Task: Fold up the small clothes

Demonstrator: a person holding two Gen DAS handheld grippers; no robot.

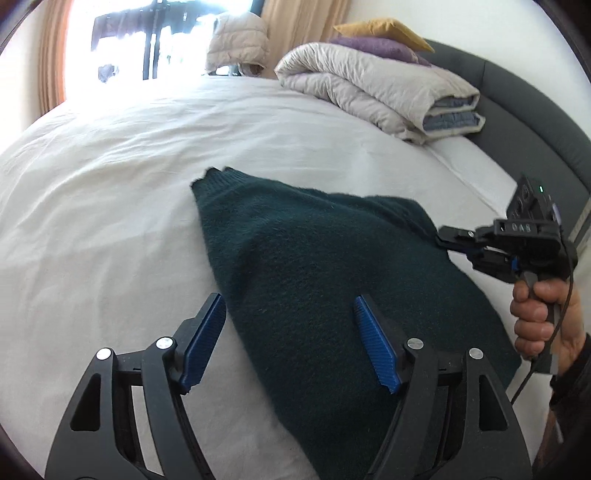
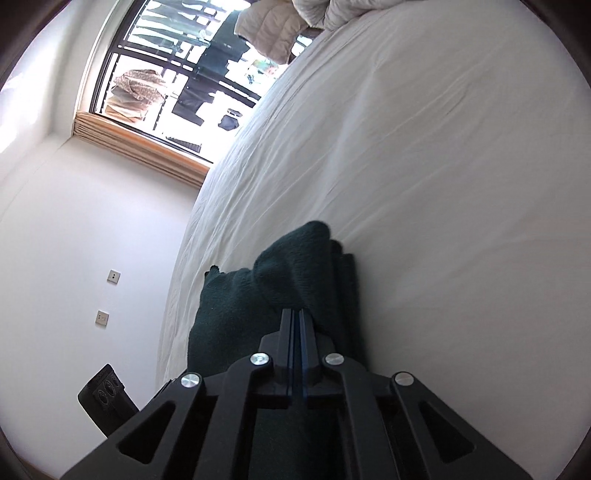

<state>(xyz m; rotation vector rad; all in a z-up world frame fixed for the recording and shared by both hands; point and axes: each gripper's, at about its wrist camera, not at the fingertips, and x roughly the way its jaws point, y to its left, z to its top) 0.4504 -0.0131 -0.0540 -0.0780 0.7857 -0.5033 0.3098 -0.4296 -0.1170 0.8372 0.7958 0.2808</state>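
Observation:
A dark green knitted sweater (image 1: 314,258) lies on the white bed sheet (image 1: 110,192), folded into a rough wedge with a ribbed cuff or hem at its far left corner. My left gripper (image 1: 289,297) hovers open over its near part; one blue pad is above the sheet, the other above the knit, and nothing is gripped. My right gripper (image 1: 443,238), held by a hand, is at the sweater's right edge. In the right wrist view its pads are almost together, right gripper (image 2: 297,313) pinching the bunched sweater (image 2: 229,314) edge.
A folded grey duvet (image 1: 376,88) with purple and yellow pillows (image 1: 380,33) sits at the head of the bed against the dark grey headboard (image 1: 535,122). A window (image 2: 177,74) with curtains lies beyond the bed. White wall with two sockets (image 2: 107,295) on the left.

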